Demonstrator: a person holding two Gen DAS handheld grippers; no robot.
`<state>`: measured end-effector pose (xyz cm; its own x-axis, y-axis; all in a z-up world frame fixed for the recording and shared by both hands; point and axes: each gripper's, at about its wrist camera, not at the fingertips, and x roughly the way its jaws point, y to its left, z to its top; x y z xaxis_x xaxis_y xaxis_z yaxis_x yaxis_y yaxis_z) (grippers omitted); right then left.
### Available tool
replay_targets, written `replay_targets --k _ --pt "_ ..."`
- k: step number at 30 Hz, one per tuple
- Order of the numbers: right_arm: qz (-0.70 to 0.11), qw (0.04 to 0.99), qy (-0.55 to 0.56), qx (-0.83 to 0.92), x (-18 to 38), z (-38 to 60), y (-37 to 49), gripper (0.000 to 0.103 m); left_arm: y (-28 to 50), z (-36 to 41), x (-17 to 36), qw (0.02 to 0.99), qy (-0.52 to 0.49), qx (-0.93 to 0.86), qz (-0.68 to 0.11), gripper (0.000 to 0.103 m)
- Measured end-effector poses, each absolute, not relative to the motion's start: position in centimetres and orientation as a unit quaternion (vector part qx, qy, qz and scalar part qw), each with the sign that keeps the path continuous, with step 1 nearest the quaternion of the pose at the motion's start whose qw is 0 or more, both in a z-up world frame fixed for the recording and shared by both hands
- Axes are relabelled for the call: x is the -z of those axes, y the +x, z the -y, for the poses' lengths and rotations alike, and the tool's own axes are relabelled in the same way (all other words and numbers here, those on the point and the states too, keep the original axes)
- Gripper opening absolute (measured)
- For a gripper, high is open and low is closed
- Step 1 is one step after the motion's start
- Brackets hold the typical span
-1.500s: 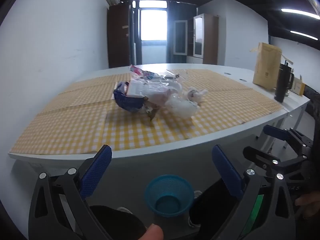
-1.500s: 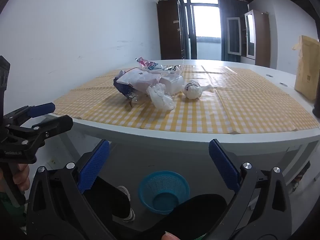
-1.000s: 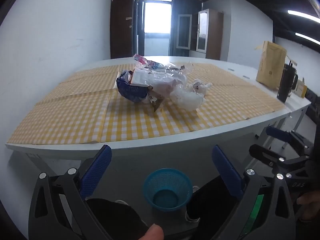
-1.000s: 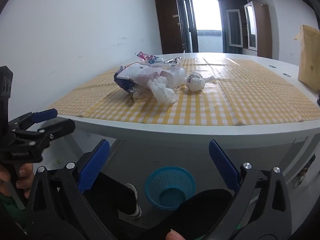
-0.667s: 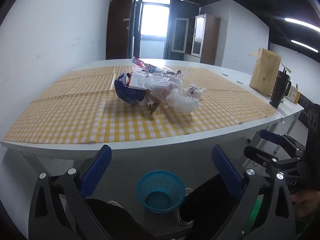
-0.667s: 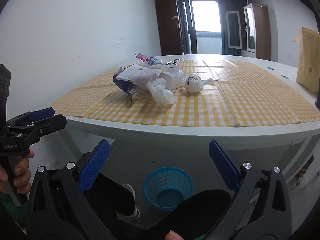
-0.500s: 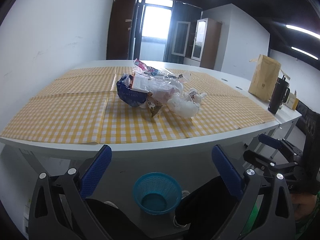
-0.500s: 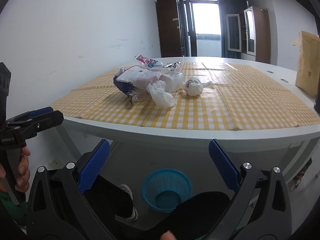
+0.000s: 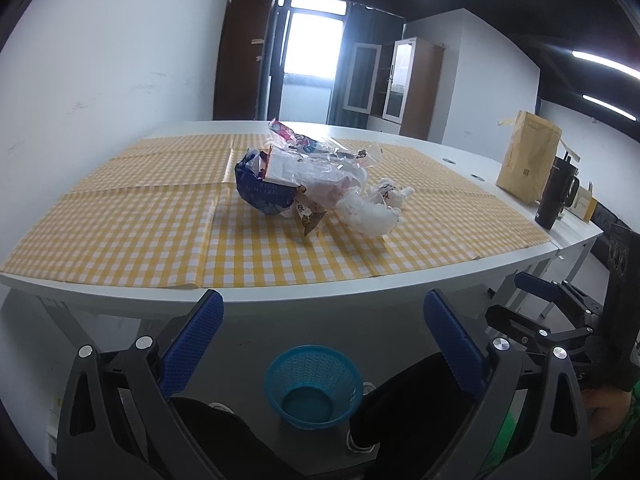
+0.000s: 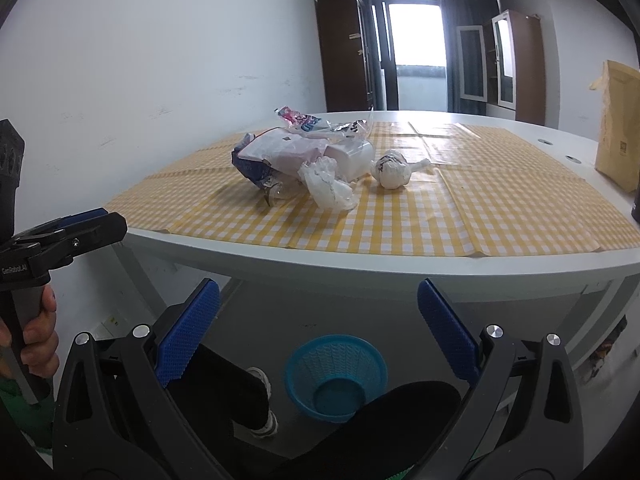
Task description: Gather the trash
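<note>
A heap of trash point(image 9: 304, 176) lies mid-table on the yellow checked cloth: a blue tissue pack point(image 9: 262, 194), clear wrappers, a crumpled white bag point(image 9: 366, 214) and a knotted white bundle point(image 9: 390, 192). The right wrist view shows the heap point(image 10: 296, 152), the white bag point(image 10: 328, 184) and the bundle point(image 10: 394, 170). A blue mesh bin point(image 9: 314, 386) stands on the floor under the table edge; the right wrist view shows the bin point(image 10: 336, 376) too. My left gripper point(image 9: 320, 336) and right gripper point(image 10: 318, 320) are open and empty, held below and short of the table edge.
The white table edge point(image 9: 320, 288) runs across in front of both grippers. A brown paper bag point(image 9: 528, 160) and a black mug point(image 9: 556, 196) stand at the right end. My legs and a shoe are on the floor beside the bin. A white wall is at left.
Both grippers have risen slightly and stayed open. The view of the table top has widened; the trash heap has not moved.
</note>
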<state>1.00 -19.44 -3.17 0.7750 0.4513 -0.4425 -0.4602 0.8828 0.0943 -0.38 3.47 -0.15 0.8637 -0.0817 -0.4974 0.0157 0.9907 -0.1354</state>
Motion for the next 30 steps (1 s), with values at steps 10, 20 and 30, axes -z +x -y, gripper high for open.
replay_targets --k 10,20,30 --pt "-0.229 0.943 -0.007 -0.243 2.82 19.19 1.11 0.094 -0.43 -3.90 -0.09 0.966 -0.073 0.029 -0.248 0.097" --pt "-0.234 0.941 -0.003 -0.244 3.23 19.50 1.14 0.094 -0.46 -3.85 0.09 0.965 -0.074 0.031 -0.248 0.097" --pt "-0.235 0.942 0.001 -0.241 3.34 19.72 1.59 0.094 -0.49 -3.99 0.03 0.965 -0.084 0.037 -0.247 0.097"
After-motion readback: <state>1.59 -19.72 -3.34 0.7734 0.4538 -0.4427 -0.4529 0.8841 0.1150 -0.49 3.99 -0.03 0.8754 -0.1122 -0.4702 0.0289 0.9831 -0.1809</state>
